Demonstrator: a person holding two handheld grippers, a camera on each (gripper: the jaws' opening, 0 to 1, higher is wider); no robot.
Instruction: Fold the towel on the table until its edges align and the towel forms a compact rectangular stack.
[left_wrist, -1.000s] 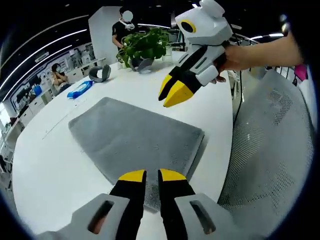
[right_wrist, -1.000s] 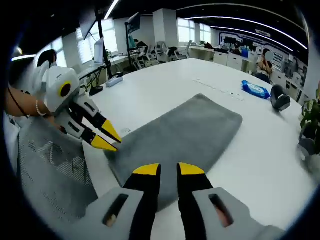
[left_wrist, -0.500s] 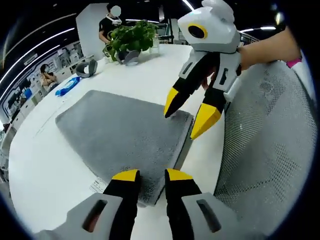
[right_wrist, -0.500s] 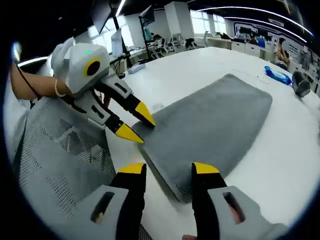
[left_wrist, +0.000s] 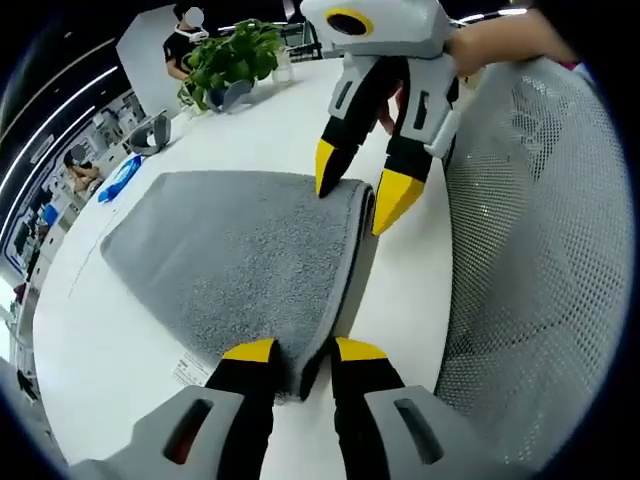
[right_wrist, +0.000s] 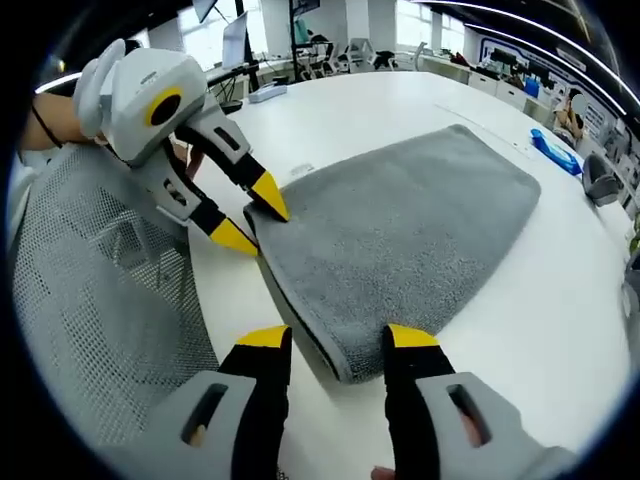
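A grey towel (left_wrist: 230, 260) (right_wrist: 400, 225) lies flat on the white table (left_wrist: 100, 370), its near edge showing two layers. My left gripper (left_wrist: 305, 352) stands open with one near corner of the towel between its jaws. It enters the right gripper view at upper left as the left gripper (right_wrist: 252, 215), one fingertip over that corner and one under it. My right gripper (right_wrist: 336, 340) is open too, with the other near corner between its jaws. In the left gripper view the right gripper (left_wrist: 360, 190) straddles that corner, held by a hand.
A grey mesh chair back (left_wrist: 540, 270) (right_wrist: 100, 300) stands close along the table edge by the near corners. Far across the table are a potted plant (left_wrist: 235, 60), a blue packet (left_wrist: 120, 178) (right_wrist: 555, 150) and a grey headset (left_wrist: 150, 130). A person stands beyond the plant.
Both grippers have dropped from above the table to the towel's near edge. Their jaws have spread and now straddle the two near corners.
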